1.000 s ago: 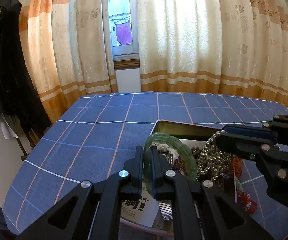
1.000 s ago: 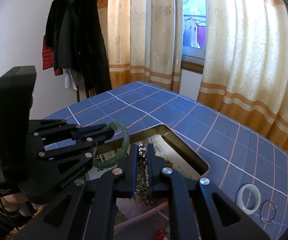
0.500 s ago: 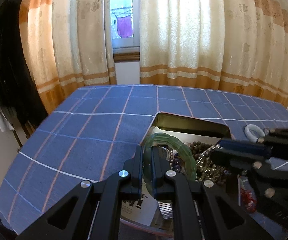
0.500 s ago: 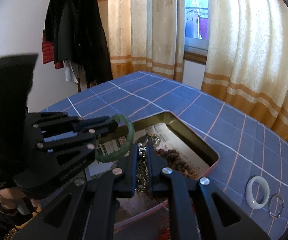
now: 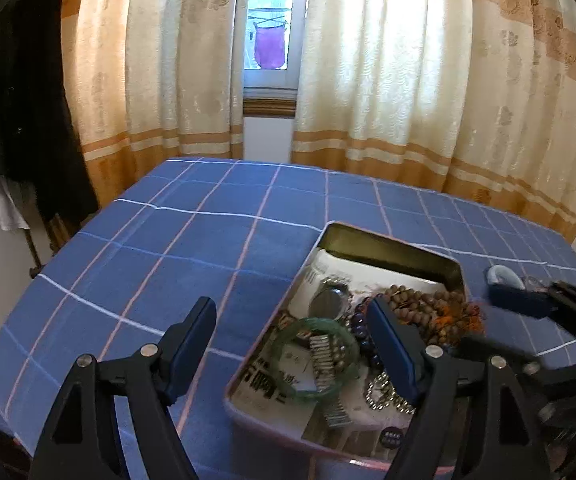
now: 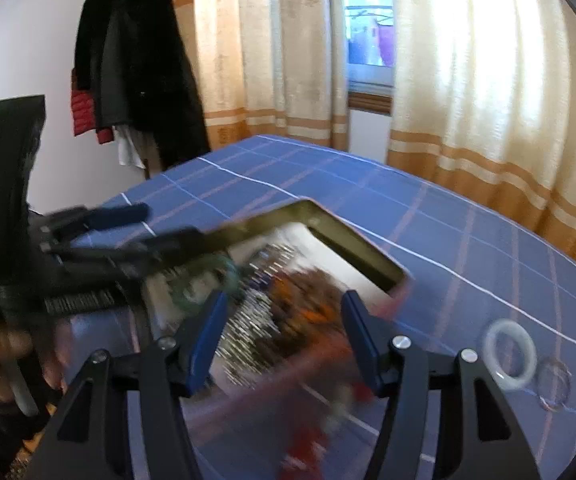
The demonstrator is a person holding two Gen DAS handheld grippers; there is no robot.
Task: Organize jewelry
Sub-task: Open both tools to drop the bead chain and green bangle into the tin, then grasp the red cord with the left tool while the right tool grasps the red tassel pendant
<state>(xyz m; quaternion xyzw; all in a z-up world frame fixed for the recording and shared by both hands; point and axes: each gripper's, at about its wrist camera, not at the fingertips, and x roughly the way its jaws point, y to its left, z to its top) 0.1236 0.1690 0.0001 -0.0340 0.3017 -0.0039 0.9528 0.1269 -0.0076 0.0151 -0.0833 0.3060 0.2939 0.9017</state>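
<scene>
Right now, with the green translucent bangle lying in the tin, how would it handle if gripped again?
The green translucent bangle looks like a rigid closed ring, so it should hold its shape. Its glossy surface may slip between pads. Resting on a metal watch band in the open metal tin, it may snag.

Layout relative to the tin (image 5: 387, 242), which rests on the tabletop (image 5: 176, 256). Inside the tin lie a bangle (image 5: 316, 356) at its near left, a watch (image 5: 327, 300) behind the bangle, a bead string (image 5: 419, 300) to the watch's right, and a ball chain (image 5: 383, 398) at the near right. Right of the tin, on the tabletop, lies a ring-shaped bangle (image 6: 510, 354), with a thin hoop (image 6: 553, 382) just beyond it. Behind the tin hang curtains (image 5: 407, 80).
</scene>
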